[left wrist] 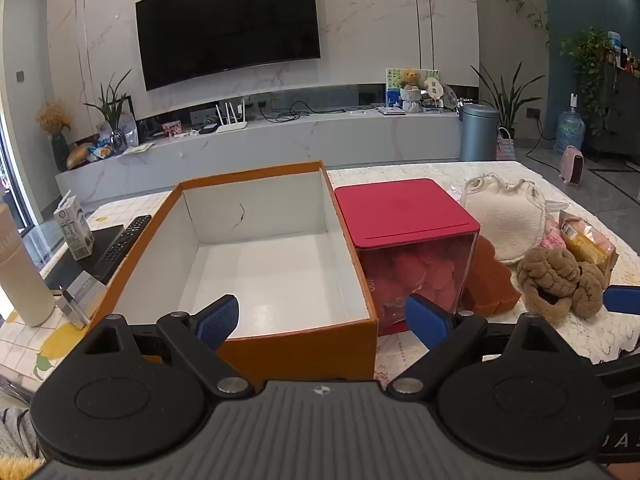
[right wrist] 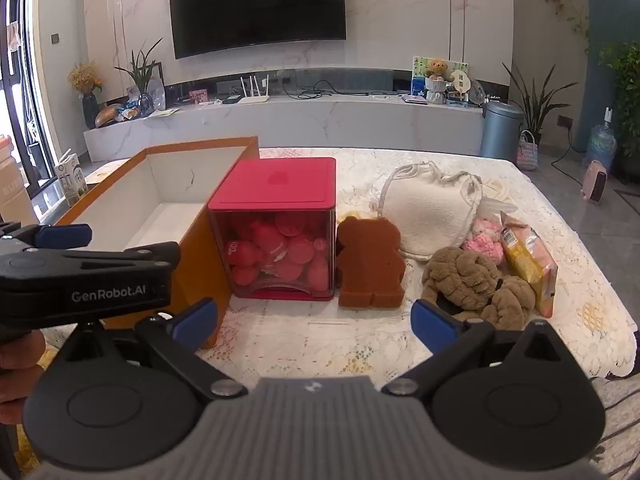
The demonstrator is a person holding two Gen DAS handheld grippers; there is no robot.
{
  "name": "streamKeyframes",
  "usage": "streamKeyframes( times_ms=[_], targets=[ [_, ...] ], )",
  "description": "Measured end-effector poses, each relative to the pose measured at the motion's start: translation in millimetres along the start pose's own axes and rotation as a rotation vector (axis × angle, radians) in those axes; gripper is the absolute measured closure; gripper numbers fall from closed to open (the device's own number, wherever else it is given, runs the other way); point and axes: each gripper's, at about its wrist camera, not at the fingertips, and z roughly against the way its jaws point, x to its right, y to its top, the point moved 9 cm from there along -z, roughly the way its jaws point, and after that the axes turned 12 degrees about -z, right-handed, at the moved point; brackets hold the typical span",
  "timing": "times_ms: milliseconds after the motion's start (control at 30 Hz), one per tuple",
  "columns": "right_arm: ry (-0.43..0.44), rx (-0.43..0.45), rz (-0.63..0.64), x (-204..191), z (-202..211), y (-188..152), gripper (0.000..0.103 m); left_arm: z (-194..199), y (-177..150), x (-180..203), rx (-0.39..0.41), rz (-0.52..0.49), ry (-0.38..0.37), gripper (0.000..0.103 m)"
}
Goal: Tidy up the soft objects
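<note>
An open orange cardboard box (left wrist: 168,236) with a bare white inside stands on the table; it also shows in the right wrist view (right wrist: 200,248). Right of it stands a red-lidded clear box (right wrist: 276,232) holding pink items. Further right lie a brown bear-shaped sponge (right wrist: 370,264), a cream drawstring pouch (right wrist: 430,216), a brown plush toy (right wrist: 476,284), a pink fluffy item (right wrist: 484,242) and a yellow packet (right wrist: 528,264). My left gripper (left wrist: 322,322) is open and empty before the orange box. My right gripper (right wrist: 314,324) is open and empty, short of the sponge.
A lace cloth (right wrist: 304,344) covers the table. On the left stand a milk carton (left wrist: 74,232), remote controls (left wrist: 124,240) and a cream bottle (left wrist: 20,272). A TV (right wrist: 256,4) and a marble shelf (right wrist: 288,120) lie beyond the table.
</note>
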Motion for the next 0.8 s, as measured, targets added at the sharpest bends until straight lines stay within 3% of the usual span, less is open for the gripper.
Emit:
streamKeyframes(
  times_ms=[67,100,233,800],
  targets=[
    [-0.008,-0.003,0.012,-1.0,-2.1,-1.2,0.003,-2.5,-0.6,-2.1,-0.011,0.004,-0.010,0.000],
    [-0.007,-0.002,0.011,-1.2,-2.5,-1.4,0.003,-1.0,0.7,3.2,0.002,-0.028,0.029,0.000],
    [0.016,0.016,-0.006,0.9,1.6,1.8,0.003,0.3,-1.9,-2.6,0.009,0.035,0.006,0.000],
    [-0.005,-0.003,0.010,-0.4,-5.7,-3.6,0.003,-1.3,-3.3,-0.2,0.016,0.024,0.002,0.000]
  ],
)
